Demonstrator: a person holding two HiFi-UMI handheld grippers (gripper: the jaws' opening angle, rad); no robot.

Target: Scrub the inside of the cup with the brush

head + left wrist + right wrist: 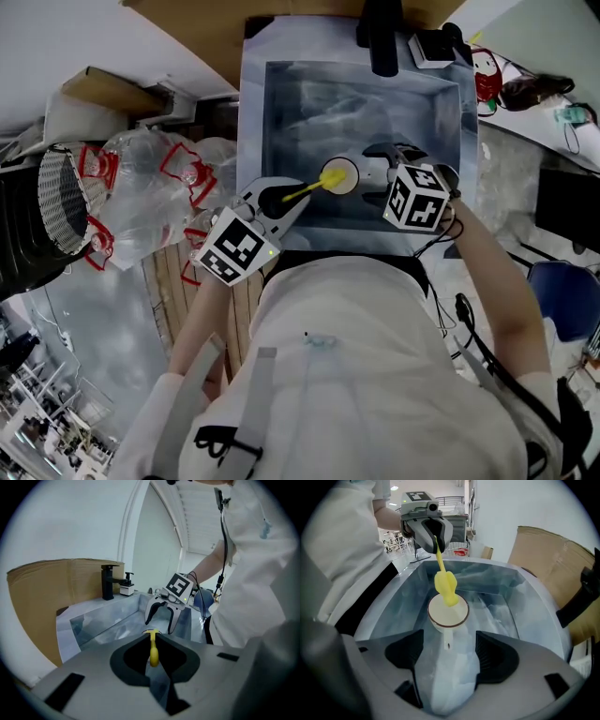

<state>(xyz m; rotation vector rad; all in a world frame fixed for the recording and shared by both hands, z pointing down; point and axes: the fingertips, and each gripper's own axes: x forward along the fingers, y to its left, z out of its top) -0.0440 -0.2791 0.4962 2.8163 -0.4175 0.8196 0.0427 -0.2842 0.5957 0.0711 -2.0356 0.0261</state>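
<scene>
A white cup (345,180) with a dark rim (448,613) sits in the grey sink (253,112), mouth up and handle toward my right gripper. A yellow brush (319,183) (446,585) reaches from the left, with its head at the cup's mouth. My left gripper (281,199) (433,531) is shut on the brush handle (153,651). My right gripper (375,173) (449,641) is open. Its jaws stand wide on either side of the cup handle without touching it. In the left gripper view the right gripper (159,620) shows spread fingers, and the cup is hidden.
A black faucet (380,37) (108,581) and a small soap dispenser (126,585) stand at the sink's far edge. Clear plastic bags with red print (159,187) and a wire basket (61,202) lie to the left. Brown cardboard (42,602) backs the sink.
</scene>
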